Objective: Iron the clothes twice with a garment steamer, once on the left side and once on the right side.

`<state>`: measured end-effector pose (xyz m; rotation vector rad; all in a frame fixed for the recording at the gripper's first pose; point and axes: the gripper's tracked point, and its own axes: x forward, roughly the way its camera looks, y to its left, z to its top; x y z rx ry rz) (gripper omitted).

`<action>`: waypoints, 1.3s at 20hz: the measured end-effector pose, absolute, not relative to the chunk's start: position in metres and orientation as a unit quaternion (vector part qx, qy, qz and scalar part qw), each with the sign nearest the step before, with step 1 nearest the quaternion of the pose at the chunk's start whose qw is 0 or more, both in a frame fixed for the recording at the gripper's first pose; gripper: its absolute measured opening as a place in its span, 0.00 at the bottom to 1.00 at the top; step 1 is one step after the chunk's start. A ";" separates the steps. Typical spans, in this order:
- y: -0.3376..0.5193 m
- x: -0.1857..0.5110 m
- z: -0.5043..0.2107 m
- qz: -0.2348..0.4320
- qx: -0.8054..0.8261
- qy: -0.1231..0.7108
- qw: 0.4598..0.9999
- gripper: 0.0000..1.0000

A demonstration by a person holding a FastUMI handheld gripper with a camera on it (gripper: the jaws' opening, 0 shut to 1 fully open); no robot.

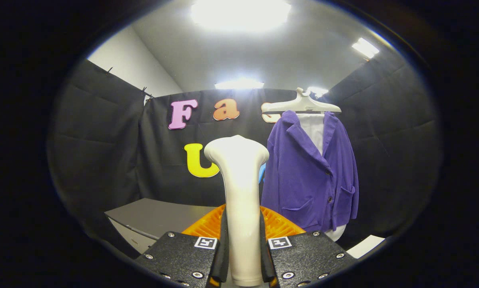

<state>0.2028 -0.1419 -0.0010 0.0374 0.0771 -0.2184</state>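
Presently I hold the cream-white plastic garment steamer (241,192), a slim upright handle flaring to a broad head, clenched in the gripper (242,250); both fingers press on its stem from either side, so the jaws are grasping the steamer. Its head stands up beyond the fingertips.

The landmark is the purple fleece jacket (313,172), worn over a white inner garment (314,128) on a pale plastic hanger (301,105) against the black booth wall. The steamer head sits to the left of the jacket and well apart from it, not touching the cloth. A grey tabletop (159,216) lies lower and further left of the jacket, and an orange ribbed piece (279,224) shows just behind the steamer's stem.

I judge the step in hand to be the carry toward the garment: the tool is secured, but neither pass seems begun. My next move calls for swinging the head rightward to the jacket's left front panel, near the lapel, then drawing it down the cloth. Keeping the grip firm matters, since the smooth stem could twist.
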 end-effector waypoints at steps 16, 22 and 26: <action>-0.248 0.280 0.067 -0.211 -0.013 -0.040 0.977 0.32; -0.290 0.320 0.064 -0.243 -0.021 -0.036 0.969 0.32; -0.307 0.348 0.044 -0.251 -0.025 -0.012 0.968 0.32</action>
